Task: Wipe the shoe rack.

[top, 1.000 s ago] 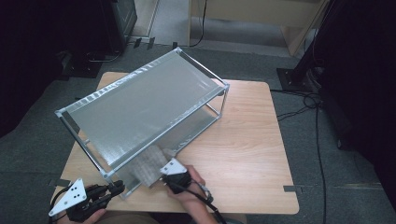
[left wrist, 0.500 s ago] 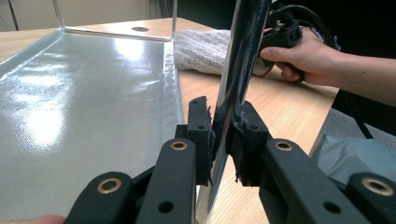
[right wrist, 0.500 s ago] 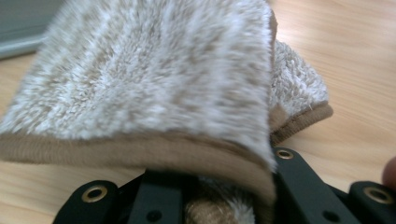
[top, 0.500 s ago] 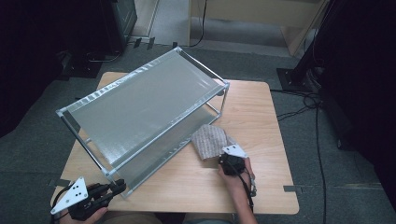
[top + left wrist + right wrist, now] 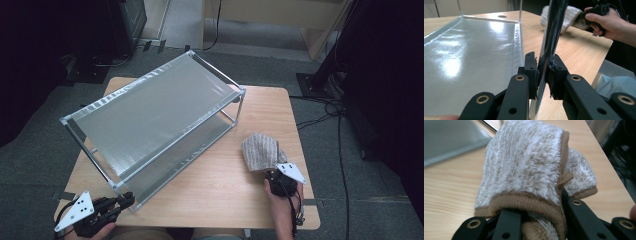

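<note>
Two-tier metal rack (image 5: 150, 120) sits diagonal on wooden worktop (image 5: 220, 195), taking up the left and middle; its near corner reaches close to the worktop's front edge, far corner near the back edge. Left gripper (image 5: 120, 204) at the front-left corner, fingers (image 5: 531, 67) narrow, clamped on the rack's shiny upright corner post (image 5: 552, 32), one pad each side, post running up between them. In the left gripper view the lower shelf sheet (image 5: 471, 52) spreads out to the left of the post, bare wood to the right.

Right gripper (image 5: 274, 176) is on the right side of the worktop, well apart from the rack, holding a folded fuzzy beige towel (image 5: 261, 151) with brown trim. Its jaws have just been opening a little, the towel between them. In the right gripper view the towel (image 5: 529, 170) bunches over the fingers (image 5: 574, 212), trim edge wrapped across the fingertips; pads mostly hidden under cloth. Towel lies on the wood just right of the rack's right end, not touching it.

Open wood: a strip along the front between both grippers, and the right-back corner. Right edge of the worktop is close beside the right hand (image 5: 285, 202)
</note>
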{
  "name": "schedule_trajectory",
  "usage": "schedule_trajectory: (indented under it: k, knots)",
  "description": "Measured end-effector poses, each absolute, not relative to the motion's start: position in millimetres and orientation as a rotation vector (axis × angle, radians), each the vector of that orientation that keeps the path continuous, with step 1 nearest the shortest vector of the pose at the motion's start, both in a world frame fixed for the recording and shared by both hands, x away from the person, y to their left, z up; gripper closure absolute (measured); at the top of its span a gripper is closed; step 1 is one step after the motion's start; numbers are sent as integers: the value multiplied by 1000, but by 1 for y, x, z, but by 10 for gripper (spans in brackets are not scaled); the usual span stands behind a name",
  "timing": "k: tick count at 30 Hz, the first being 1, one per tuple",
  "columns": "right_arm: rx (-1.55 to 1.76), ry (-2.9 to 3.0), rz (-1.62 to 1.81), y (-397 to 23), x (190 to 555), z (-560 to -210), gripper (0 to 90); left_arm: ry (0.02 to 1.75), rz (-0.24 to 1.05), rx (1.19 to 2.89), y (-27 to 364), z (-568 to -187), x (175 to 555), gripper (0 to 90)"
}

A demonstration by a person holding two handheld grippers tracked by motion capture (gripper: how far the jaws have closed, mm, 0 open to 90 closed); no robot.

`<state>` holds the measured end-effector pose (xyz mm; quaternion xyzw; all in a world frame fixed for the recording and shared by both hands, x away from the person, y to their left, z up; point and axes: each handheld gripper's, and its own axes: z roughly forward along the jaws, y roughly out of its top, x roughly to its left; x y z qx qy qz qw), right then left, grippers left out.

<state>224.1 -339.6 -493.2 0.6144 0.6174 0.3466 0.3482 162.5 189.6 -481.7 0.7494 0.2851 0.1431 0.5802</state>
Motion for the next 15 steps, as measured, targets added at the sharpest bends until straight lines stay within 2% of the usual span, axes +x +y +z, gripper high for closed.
schedule_trajectory:
  k: [2,4,10,13,15]
  knots:
    - [1626,1604,888,-346,225,-501,633,665,340,1751,188,-482,163,799]
    - [1674,1605,901,-349,227,-504,462,663,348,1754,186,-482,163,800]
    - [1659,1648,954,-344,225,-499,137,656,349,1754,181,-482,165,801]
    - [1630,1703,955,-336,218,-498,25,654,358,1753,180,-481,165,802]
    - [1592,1722,994,-331,211,-493,9,650,363,1753,178,-481,165,803]
